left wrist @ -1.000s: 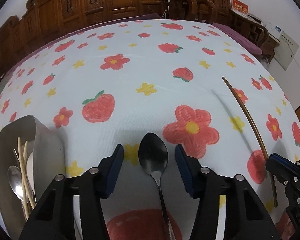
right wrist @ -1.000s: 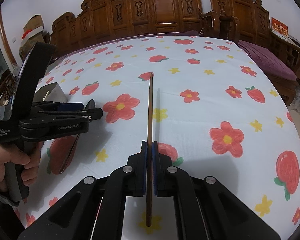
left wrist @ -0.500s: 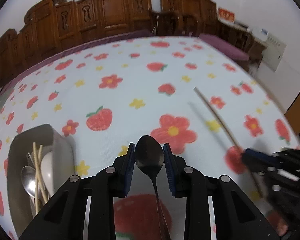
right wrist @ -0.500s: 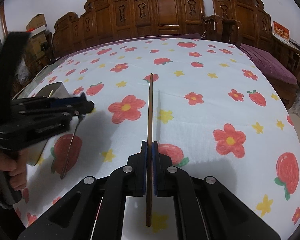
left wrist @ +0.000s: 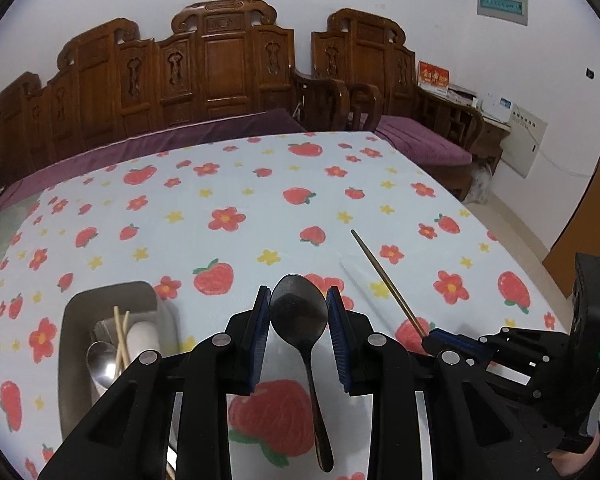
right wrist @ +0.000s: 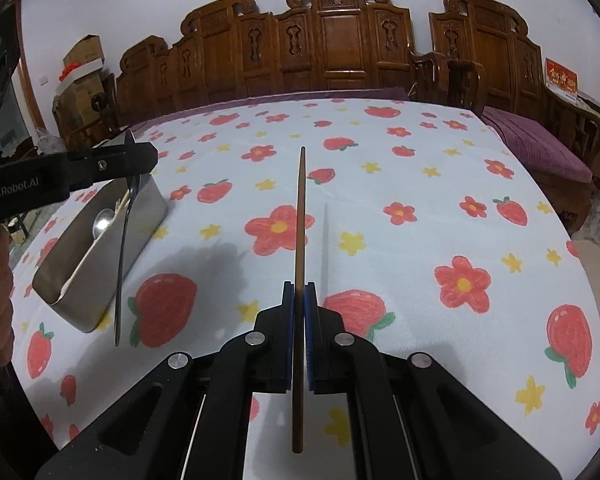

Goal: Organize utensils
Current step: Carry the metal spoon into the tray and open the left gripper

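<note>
Since the earlier frame the spoon (left wrist: 299,316) has been lifted clear of the cloth (left wrist: 236,184), and the left gripper (left wrist: 299,330), then spread to either side of the bowl, has been closed onto it. It is now pinched by the bowl edges between the blue pads (left wrist: 260,336), and in the right view its handle is seen hanging down freely above the near wall of the tin (right wrist: 100,256). That grip near the heavy end appears chosen so the handle can be lowered first into the tin. The right gripper (right wrist: 299,336) is pressed together on a brown chopstick (right wrist: 299,280), which is held partway along, its tip pointing forward and raised off the cloth, judging by the shadow to its right. Inside the tin (left wrist: 72,344) a silver spoon (left wrist: 102,364), a pale pair of chopsticks (left wrist: 121,336) and a white item are already gathered. Nothing is seen lying between the spoon and the tin, though those contents fill the far end and may be struck by the swinging handle. Carved wooden chairs (left wrist: 220,68) are ranged beyond the table, well apart from the work.
</note>
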